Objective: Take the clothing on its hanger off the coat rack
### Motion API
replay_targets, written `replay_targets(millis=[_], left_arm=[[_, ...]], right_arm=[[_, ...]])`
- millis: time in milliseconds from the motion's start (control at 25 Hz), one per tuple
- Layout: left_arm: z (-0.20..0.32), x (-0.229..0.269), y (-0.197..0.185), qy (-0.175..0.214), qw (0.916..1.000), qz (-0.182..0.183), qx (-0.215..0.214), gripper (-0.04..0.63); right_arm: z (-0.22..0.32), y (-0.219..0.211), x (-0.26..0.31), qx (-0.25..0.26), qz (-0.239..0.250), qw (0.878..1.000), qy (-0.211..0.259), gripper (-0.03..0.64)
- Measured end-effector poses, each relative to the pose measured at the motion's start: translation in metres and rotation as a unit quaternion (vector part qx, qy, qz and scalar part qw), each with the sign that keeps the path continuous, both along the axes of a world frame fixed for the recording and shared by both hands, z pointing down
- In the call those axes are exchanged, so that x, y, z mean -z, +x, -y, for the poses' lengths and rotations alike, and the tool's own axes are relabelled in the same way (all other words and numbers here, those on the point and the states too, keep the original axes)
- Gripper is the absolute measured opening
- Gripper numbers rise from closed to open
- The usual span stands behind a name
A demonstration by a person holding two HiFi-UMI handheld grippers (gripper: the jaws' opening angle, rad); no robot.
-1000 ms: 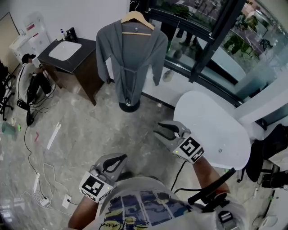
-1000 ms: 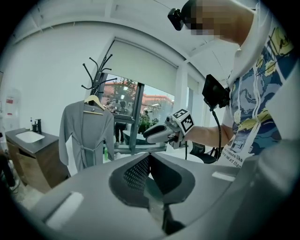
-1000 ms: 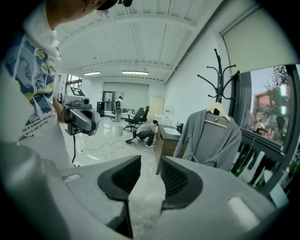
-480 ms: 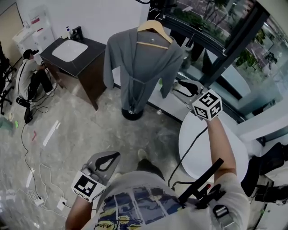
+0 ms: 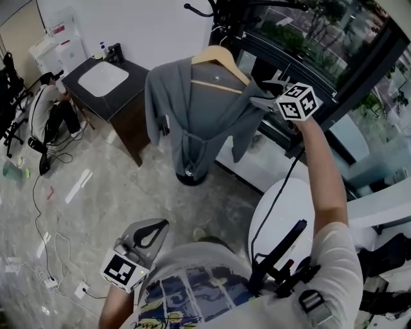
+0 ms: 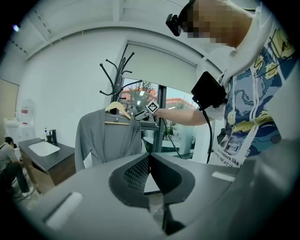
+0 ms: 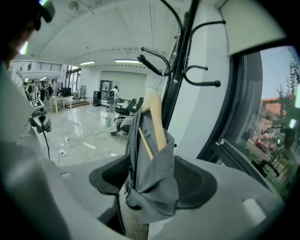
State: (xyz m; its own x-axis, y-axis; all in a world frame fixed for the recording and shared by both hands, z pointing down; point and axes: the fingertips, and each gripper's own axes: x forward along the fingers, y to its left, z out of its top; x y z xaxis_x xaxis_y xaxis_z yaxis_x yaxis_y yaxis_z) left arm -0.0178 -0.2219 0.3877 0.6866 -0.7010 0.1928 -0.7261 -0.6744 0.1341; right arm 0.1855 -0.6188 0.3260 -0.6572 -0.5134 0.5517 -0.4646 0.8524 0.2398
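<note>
Locate the coat rack (image 5: 216,16) upright beside the window wall, base on the floor. Closer and larger in the head view than a second ago, consistent with a step toward it.

Find the grey clothing (image 5: 196,109) hanging full length against the rack pole, carried on a wooden hanger (image 5: 221,59). Not lifted, not displaced: same hang as one second back.

Note the right gripper (image 5: 263,93), raised from waist level a second ago to shoulder height now, set at the right-hand shoulder of the clothing. Read its state in the right gripper view: fingers (image 7: 197,180) opening, spread wide to either side of the draped shoulder and the hanger end, with fabric between them but no pad pressing on it. Nothing grasped as yet.

Note the left gripper (image 5: 151,234) low at the waist, well apart from the rack, in much the same place as before. Fingers (image 6: 136,171) clenched tip to tip on nothing.

Treat the approach as complete and the grasp as pending. Judged next: close on the hanger end through the fabric, then lift to free the hanger from the rack. Expect slip if only cloth is caught and no wood.
</note>
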Motion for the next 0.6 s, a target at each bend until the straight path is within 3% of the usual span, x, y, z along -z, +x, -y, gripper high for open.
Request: replay_targets(millis=[200,440,520,600], left_arm=[[0.021,-0.006,0.022,-0.005,0.9998,0.004,0.020,0.005],[0.037,-0.009,0.035,-0.012,0.9993,0.002,0.035,0.005],[0.037,-0.010,0.035,-0.015,0.9991,0.001,0.039,0.003],[0.037,-0.012,0.032,-0.018,0.9988,0.001,0.046,0.005]], right_arm=[[0.039,-0.008,-0.023,0.045,-0.011,0.997,-0.065,0.322],[0.035,-0.046,-0.036,0.147,-0.010,0.980,-0.134,0.317],[0.030,-0.054,-0.040,0.166,-0.020,0.977,-0.133,0.291],[0.030,-0.058,-0.041,0.171,-0.029,0.977,-0.123,0.175]])
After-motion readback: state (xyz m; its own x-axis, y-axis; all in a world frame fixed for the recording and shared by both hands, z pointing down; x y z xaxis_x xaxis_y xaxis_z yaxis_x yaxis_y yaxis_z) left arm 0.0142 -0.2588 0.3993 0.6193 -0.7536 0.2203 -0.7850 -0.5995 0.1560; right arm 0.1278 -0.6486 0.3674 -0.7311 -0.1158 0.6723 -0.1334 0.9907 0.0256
